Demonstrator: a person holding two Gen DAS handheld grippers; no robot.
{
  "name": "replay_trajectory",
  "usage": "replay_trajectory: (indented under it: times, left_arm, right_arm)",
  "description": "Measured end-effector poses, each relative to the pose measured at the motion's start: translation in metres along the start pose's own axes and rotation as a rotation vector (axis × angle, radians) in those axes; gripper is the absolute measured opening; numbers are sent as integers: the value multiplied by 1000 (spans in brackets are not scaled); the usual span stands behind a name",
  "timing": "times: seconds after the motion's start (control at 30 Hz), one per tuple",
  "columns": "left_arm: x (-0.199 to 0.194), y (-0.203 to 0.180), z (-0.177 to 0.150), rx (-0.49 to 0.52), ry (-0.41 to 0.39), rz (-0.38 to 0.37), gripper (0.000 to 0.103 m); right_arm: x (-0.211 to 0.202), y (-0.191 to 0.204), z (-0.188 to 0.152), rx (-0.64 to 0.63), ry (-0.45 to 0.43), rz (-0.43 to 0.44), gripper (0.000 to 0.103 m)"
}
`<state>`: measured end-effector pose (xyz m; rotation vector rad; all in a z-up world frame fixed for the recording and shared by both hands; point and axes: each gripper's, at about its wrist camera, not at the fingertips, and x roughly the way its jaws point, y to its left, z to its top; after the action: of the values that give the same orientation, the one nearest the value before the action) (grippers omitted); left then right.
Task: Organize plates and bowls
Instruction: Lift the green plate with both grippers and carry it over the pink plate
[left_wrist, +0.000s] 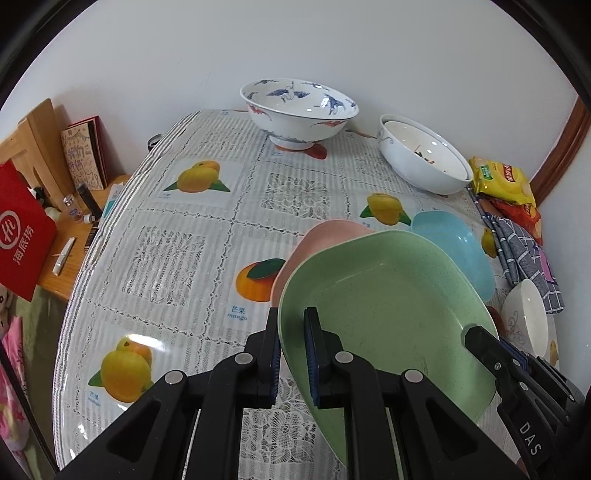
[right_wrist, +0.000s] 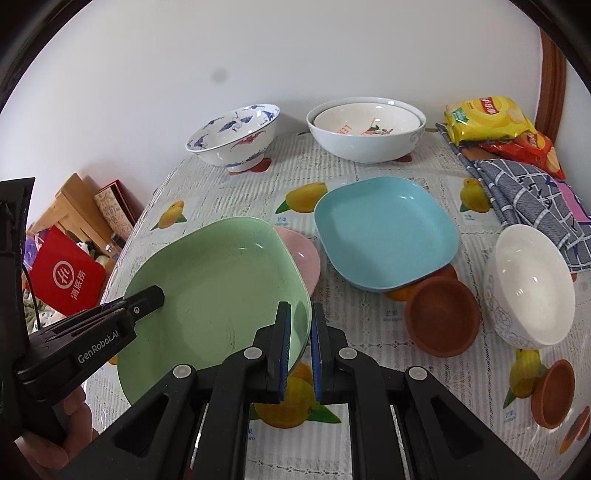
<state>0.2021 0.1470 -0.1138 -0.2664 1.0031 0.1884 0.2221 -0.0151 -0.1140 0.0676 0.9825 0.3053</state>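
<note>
A green square plate hangs tilted just above the table, carried by both grippers. My left gripper is shut on its left rim, one finger inside the plate and one outside. On the opposite rim my right gripper is shut in the same way. Under the green plate's far edge a pink plate lies on the tablecloth, mostly covered. A blue square plate rests to the right of it.
At the back stand a blue-crane bowl and a large white bowl with another nested inside. A small white bowl, two brown dishes, a checked cloth and snack packets crowd the right. A cluttered side table stands left.
</note>
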Motion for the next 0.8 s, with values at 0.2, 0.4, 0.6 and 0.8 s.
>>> replay_trajectory:
  times: [0.2, 0.4, 0.6, 0.8]
  left_arm:
    - [7, 13, 4, -36, 8, 24, 12]
    - [17, 15, 9, -56, 15, 22, 12]
    - [29, 10, 14, -51, 25, 17, 12]
    - [38, 6, 17, -53, 33, 13, 12]
  right_arm:
    - [17, 9, 7, -35, 25, 28, 10]
    - [30, 13, 17, -74, 39, 20, 10]
    - [43, 6, 25, -88, 57, 6, 10]
    - [55, 3, 31, -101, 60, -17, 10]
